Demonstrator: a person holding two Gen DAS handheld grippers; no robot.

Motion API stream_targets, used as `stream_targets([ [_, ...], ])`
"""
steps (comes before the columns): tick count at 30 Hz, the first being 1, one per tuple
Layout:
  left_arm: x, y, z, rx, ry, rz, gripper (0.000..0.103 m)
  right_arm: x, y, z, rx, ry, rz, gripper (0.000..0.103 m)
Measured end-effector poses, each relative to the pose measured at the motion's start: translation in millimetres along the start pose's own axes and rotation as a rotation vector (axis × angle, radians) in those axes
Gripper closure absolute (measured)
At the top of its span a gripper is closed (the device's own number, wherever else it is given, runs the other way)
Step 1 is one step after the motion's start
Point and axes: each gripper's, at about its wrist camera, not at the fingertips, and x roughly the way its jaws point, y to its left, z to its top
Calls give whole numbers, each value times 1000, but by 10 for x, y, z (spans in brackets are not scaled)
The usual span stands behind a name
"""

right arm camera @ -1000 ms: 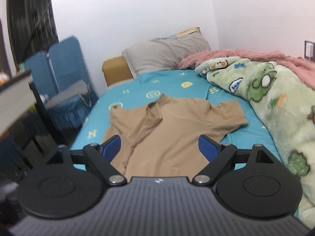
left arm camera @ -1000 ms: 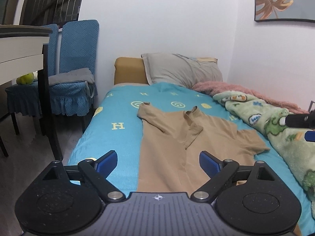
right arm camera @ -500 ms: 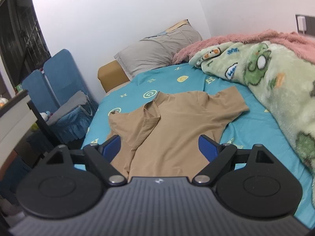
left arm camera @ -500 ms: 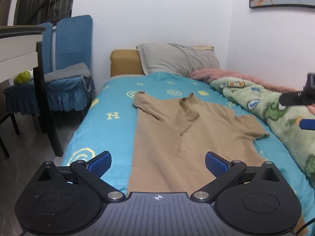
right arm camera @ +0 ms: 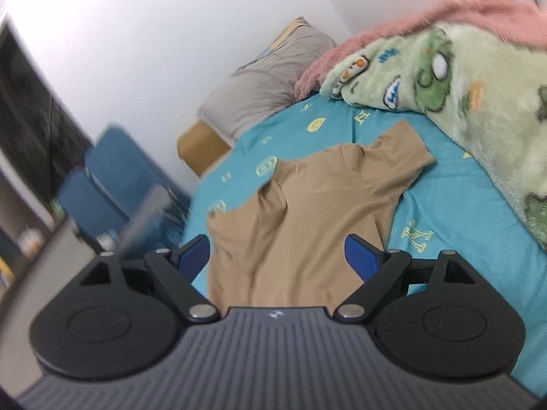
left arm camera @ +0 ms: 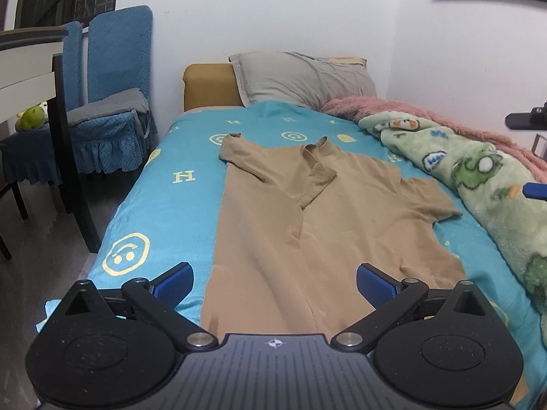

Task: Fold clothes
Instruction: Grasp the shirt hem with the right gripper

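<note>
Roughly left to right in the left wrist view: blue covered chairs (left arm camera: 112, 102) beside the bed, then the turquoise sheet (left arm camera: 171, 198) with yellow prints, tan short-sleeved shirt (left arm camera: 307, 225) in the middle of the bed, green cartoon blanket (left arm camera: 478, 184) and pink fleece (left arm camera: 393, 109) bunched on the right along the wall. Grey pillow (left arm camera: 301, 78) at the head.

Progress, as I judge it: barely started. The shirt's left sleeve and side panel look turned in over the chest, so one lengthwise fold seems in place; the right sleeve (left arm camera: 430, 198) is spread out flat, and the crosswise folds are not yet done.

Orientation: long axis runs along the bed, collar (left arm camera: 316, 148) toward the pillow, hem toward the cameras at the foot end.

Left gripper (left arm camera: 273, 283): jaws spread wide, nothing between the pads, hovering above the hem. Right gripper (right arm camera: 277, 256): also wide and empty, tilted view, blurred, above the lower part of the shirt. Neither touches cloth as far as I can tell.
</note>
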Motion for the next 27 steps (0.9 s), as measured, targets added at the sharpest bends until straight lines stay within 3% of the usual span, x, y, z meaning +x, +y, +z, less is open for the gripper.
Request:
stream_targets([
  [3,36,16,14,-29,6,-5,0,224,-314,282,109,-13,6,14],
  [6,111,51,24,-73,25,-9,0,653,-633,396,185,62,-12,14],
  [9,182,79,25,-97,37,-9,0,1023,-1021,363,349,105,-27,14],
  [12,255,104,27,-96,41,5,0,1244,-1363,202,524,56,-61,14],
  [15,345,159,47,-120,49,22,0,1400,-1589,69,593,-24,-107,14],
  [21,447,311,77,-194,39,39,0,1741,-1796,71,606,-120,-129,16],
  [23,490,356,76,-215,43,37,0,1870,-1725,133,530,-148,-125,16],
  [27,607,416,65,-251,61,19,0,2149,-1504,209,383,-166,-199,15],
])
